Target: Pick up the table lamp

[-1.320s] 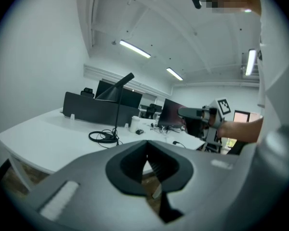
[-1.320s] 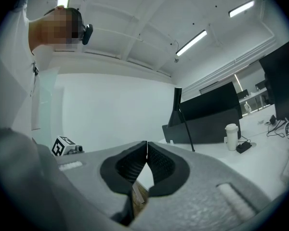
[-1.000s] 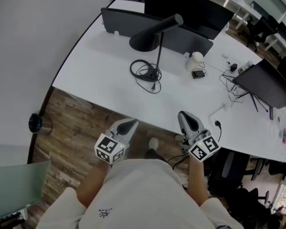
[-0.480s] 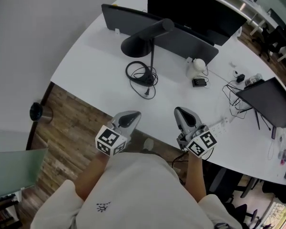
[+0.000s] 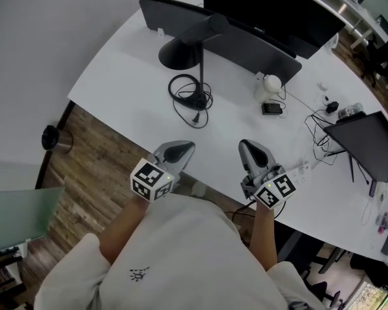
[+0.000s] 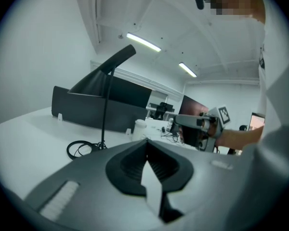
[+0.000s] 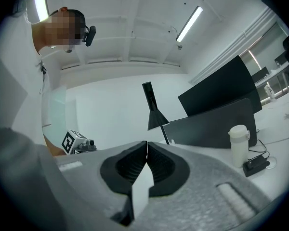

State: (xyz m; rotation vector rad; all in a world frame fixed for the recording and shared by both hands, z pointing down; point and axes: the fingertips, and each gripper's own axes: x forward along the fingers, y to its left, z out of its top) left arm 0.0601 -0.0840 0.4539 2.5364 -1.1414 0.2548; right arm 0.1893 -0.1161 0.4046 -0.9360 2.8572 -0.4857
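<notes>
The black table lamp (image 5: 201,70) stands on the white table (image 5: 129,89), its cone shade (image 5: 181,47) tilted to the left and its cable coiled round the small base (image 5: 195,99). My left gripper (image 5: 183,148) is shut and empty at the table's near edge, well short of the lamp. To its right, my right gripper (image 5: 247,147) is also shut and empty. In the left gripper view the lamp (image 6: 104,110) rises ahead to the left of the gripper (image 6: 147,146). The right gripper view has the shade (image 7: 156,117) just above the gripper (image 7: 146,148).
A black divider panel (image 5: 246,41) and a monitor (image 5: 278,11) stand behind the lamp. A white bottle (image 5: 266,84), a small black box (image 5: 270,108) and loose cables (image 5: 317,124) lie to the right, near another dark screen (image 5: 365,134). Wooden floor (image 5: 84,173) lies below the table's edge.
Both grippers have moved forward toward the table's near edge and the lamp. Their jaws stay shut. The lamp has not moved.
</notes>
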